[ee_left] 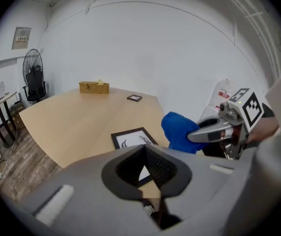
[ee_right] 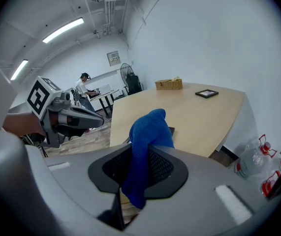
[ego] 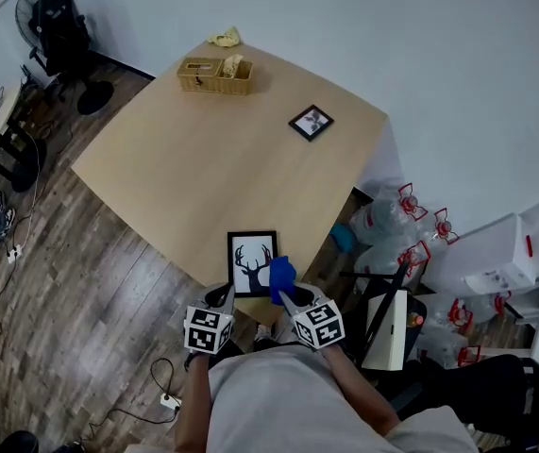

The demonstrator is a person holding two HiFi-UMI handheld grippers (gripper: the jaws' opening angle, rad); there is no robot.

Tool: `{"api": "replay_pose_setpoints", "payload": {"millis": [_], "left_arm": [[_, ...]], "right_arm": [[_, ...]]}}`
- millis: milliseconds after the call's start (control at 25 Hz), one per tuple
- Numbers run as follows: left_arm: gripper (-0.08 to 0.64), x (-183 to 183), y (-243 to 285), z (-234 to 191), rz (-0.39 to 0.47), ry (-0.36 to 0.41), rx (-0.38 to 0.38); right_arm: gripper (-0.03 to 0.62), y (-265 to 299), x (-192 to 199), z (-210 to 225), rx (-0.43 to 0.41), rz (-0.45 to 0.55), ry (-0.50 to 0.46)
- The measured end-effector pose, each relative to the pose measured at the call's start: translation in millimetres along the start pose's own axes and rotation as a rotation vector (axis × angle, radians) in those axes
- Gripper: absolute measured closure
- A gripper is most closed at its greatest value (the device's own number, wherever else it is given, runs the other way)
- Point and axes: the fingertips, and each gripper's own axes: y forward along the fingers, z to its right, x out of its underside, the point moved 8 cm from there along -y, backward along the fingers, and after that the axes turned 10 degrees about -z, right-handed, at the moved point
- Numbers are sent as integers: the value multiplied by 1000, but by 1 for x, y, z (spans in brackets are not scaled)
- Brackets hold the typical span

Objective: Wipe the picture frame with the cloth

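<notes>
Light grey shirt (ego: 278,394) — left gripper (ego: 222,297) and right gripper (ego: 286,297) both grey-bodied, black-padded, each bearing a black-and-white marker cube (ego: 208,329).

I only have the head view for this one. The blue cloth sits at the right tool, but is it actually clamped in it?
Observer: Yes. The right gripper view shows the right tool with its jaws shut on the blue cloth, which bunches above them and hangs below.
Operator: And is the left tool holding anything?
Observer: No. Its own view shows the left tool with its jaws together and nothing between them. The picture frame lies on the table beyond.
Operator: Is anyone else in the room?
Observer: Yes. The right gripper view shows a person standing by desks at the far end.
</notes>
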Motion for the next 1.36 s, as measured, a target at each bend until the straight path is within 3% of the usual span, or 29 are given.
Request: {"api": "replay_pose_setpoints", "payload": {"millis": [1360], "left_arm": [[508, -1, -5, 14, 25, -16, -29]], "right_arm": [[532, -2, 1, 5, -41, 16, -50]]}}
